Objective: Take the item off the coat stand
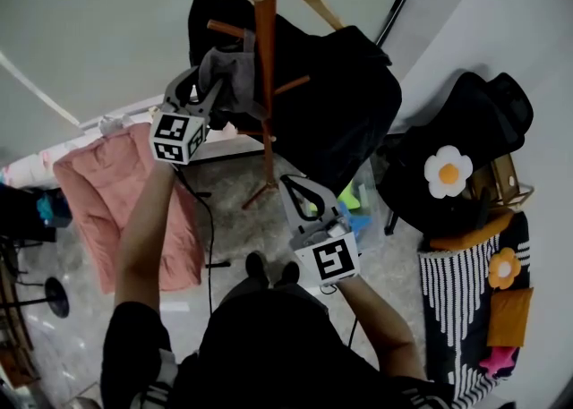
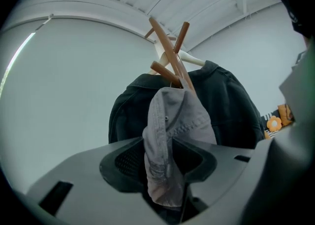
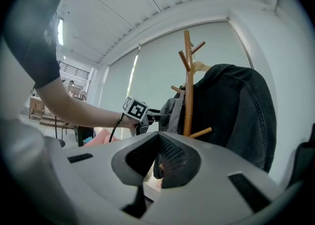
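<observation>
In the upper middle of the head view we see the left gripper (image 1: 213, 87) clamped on the grey cap (image 1: 235, 72). The cap hangs on the wooden coat stand (image 1: 266, 31), in front of a black jacket (image 1: 354, 103) (the jaws take its loose cloth, we think in order to lift it off the peg). At lower centre the right gripper (image 1: 300, 194) has its jaws together on nothing and is kept apart from the stand.

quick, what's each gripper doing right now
Left gripper: closed on the grey cap that hangs on the coat stand.
Right gripper: closed, holding nothing.
</observation>
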